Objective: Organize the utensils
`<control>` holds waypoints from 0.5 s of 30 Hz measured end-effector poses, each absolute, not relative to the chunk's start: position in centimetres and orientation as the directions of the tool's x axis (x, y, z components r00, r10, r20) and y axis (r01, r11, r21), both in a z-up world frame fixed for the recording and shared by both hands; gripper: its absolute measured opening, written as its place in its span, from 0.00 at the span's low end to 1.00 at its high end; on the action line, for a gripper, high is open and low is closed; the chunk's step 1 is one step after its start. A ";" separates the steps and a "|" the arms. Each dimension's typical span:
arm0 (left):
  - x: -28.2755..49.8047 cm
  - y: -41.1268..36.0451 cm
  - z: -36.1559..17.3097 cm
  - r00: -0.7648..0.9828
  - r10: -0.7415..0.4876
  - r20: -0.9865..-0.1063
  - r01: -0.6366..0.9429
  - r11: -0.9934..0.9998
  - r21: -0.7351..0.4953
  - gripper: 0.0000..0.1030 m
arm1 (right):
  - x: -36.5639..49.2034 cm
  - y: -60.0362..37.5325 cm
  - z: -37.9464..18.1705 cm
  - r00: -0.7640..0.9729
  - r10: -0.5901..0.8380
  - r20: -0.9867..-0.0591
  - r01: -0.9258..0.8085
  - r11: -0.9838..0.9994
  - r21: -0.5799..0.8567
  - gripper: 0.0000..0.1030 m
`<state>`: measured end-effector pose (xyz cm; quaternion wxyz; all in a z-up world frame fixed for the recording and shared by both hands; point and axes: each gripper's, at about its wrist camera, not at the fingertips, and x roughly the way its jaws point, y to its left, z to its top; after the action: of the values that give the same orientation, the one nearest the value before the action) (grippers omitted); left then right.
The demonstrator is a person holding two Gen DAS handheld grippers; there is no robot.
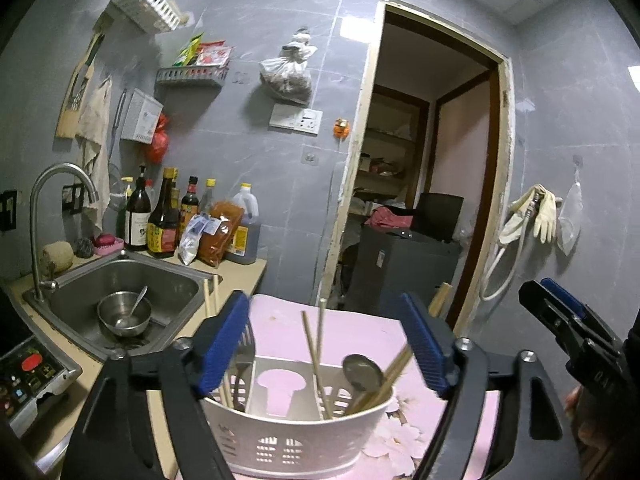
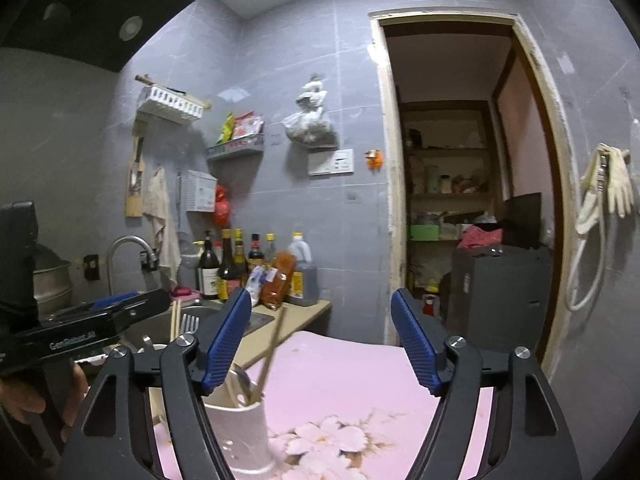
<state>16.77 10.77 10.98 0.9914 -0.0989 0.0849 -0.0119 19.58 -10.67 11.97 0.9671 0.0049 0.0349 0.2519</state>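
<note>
Grey wall tiles (image 1: pixel 420 208) and an open doorway (image 2: pixel 460 184) backed the kitchen corner where we worked, and on the pink floral cover (image 1: pixel 352 332) in front of us stood the white slotted utensil holder (image 1: pixel 296 436). Wooden chopsticks (image 1: pixel 316 352) leaned in its right-hand compartment beside a metal spoon (image 1: pixel 362 372), whose bowl pointed up, and more chopsticks and a dark utensil stood in the left-hand compartment, partly hidden behind one of our pads. Our left gripper (image 1: pixel 328 344) hung just in front of the holder with its blue pads (image 1: pixel 226 340) spread wide on either side of it, touching nothing. Our right gripper (image 2: pixel 320 344) was likewise wide apart and empty, with the holder (image 2: pixel 240 432) low at its left finger and the bare pink cover between its pads. Each gripper showed at the edge of the other's view, well apart. Left of the cover ran the beige counter (image 1: pixel 240 272) with a steel sink (image 1: pixel 176 292), and in the sink sat a steel bowl (image 1: pixel 124 312) with a spoon resting in it. Sauce bottles (image 1: pixel 160 216) stood crowded behind the sink, near the curved faucet (image 1: pixel 60 184). Pale rubber gloves (image 1: pixel 540 212) hung on the wall right of the doorway.
</note>
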 end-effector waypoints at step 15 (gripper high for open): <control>13.7 7.6 9.9 0.974 -0.084 -0.209 0.051 0.986 -0.156 0.92 | 15.6 -16.5 11.3 0.920 0.378 -0.106 -0.373 0.926 0.064 0.91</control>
<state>13.69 7.57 9.90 0.9907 -0.0753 0.1082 -0.0339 15.64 -16.45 11.27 0.9795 0.0214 0.0581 0.1917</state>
